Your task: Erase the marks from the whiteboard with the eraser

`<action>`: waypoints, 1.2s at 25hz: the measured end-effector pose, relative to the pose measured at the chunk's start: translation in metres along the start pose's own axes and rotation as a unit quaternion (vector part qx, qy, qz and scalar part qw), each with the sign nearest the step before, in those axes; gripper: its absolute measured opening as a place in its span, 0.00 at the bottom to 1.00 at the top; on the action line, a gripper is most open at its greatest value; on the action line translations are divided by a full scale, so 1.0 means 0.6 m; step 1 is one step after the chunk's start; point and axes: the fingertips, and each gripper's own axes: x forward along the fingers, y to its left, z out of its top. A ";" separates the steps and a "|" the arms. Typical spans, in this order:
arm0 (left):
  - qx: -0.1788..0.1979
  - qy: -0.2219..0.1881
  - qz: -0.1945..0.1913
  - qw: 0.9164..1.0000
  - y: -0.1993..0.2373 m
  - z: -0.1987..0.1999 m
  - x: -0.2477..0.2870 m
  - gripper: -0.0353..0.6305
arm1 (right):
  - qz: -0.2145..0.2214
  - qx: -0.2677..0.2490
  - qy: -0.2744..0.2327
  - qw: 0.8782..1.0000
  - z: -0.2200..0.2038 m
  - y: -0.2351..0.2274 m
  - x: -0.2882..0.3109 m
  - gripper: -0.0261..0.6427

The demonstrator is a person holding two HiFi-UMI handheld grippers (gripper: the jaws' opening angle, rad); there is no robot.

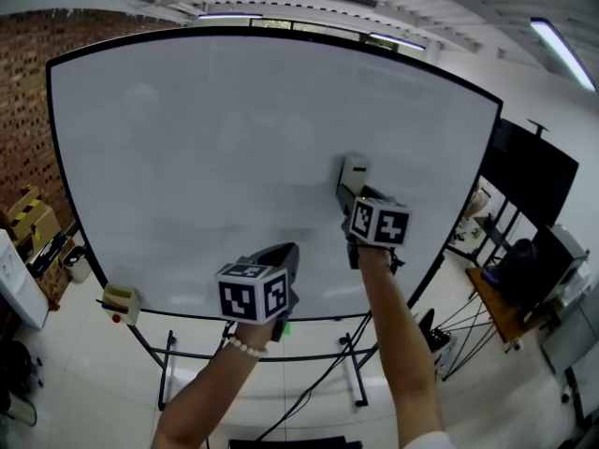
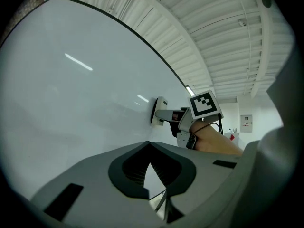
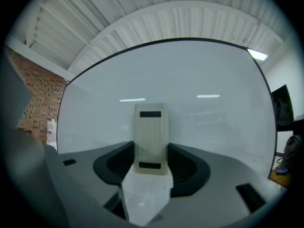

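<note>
A large whiteboard (image 1: 234, 157) on a wheeled stand fills the head view; its face looks clean, with no marks that I can make out. My right gripper (image 1: 351, 195) is shut on a cream eraser (image 1: 353, 173), which is pressed flat against the board right of centre. In the right gripper view the eraser (image 3: 151, 139) stands upright between the jaws. The left gripper view shows that same eraser (image 2: 159, 110) on the board (image 2: 71, 94). My left gripper (image 1: 284, 256) hangs lower, near the board's bottom edge, shut with nothing in it.
A yellow and white object (image 1: 121, 299) sits at the board's lower left corner. Brick wall and yellow boxes (image 1: 28, 215) lie to the left. A dark screen (image 1: 533, 171) and a desk with clutter (image 1: 510, 288) stand to the right. The board's stand legs (image 1: 351, 372) spread over the white floor.
</note>
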 end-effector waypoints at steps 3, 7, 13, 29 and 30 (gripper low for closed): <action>-0.004 -0.002 0.007 1.000 0.030 0.005 -0.034 0.04 | 0.002 -0.005 -0.003 1.000 0.002 0.051 0.008 0.41; -0.009 -0.002 0.025 1.000 0.075 0.006 -0.067 0.04 | 0.006 -0.001 -0.006 1.000 0.003 0.105 0.015 0.41; -0.020 -0.019 0.055 0.998 0.184 0.028 -0.152 0.04 | -0.018 -0.020 0.001 1.000 -0.003 0.242 0.047 0.41; -0.026 -0.022 0.108 0.994 0.439 0.076 -0.355 0.04 | -0.015 0.010 0.000 1.000 -0.033 0.586 0.112 0.41; -0.026 -0.022 0.111 0.993 0.451 0.078 -0.369 0.04 | -0.014 0.010 -0.001 1.000 -0.034 0.608 0.116 0.41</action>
